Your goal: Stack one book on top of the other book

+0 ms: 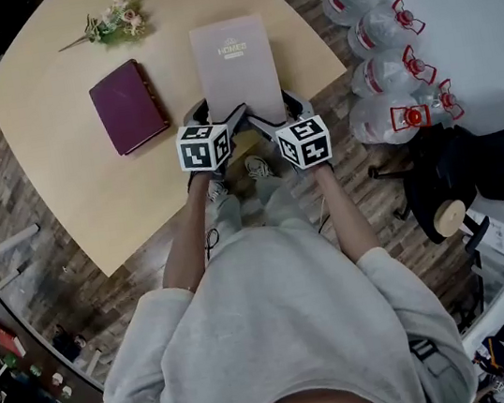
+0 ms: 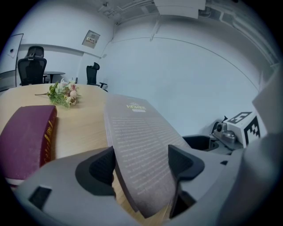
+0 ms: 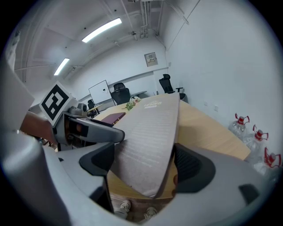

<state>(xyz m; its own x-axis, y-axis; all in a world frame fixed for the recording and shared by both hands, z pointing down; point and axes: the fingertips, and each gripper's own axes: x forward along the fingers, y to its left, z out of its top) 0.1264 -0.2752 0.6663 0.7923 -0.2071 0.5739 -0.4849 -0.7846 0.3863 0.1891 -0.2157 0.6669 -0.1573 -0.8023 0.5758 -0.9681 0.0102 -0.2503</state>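
Note:
A grey-pink book (image 1: 235, 66) lies lengthwise at the table's near edge, and both grippers hold its near end. My left gripper (image 1: 217, 114) is shut on the near left corner; in the left gripper view the book (image 2: 137, 145) runs tilted between its jaws (image 2: 141, 165). On the near right corner my right gripper (image 1: 277, 106) is shut with wide jaws, and the book (image 3: 150, 132) slants across them (image 3: 146, 165), its near end raised off the tabletop. A maroon book (image 1: 128, 106) lies flat on the table to the left, apart from both grippers, also visible as the maroon book (image 2: 26, 137).
The wooden table (image 1: 71, 196) carries a small bunch of flowers (image 1: 114, 20) at its far side. Several water bottles (image 1: 380, 52) stand on the floor to the right, and a black office chair (image 1: 484, 168) is nearer on the right.

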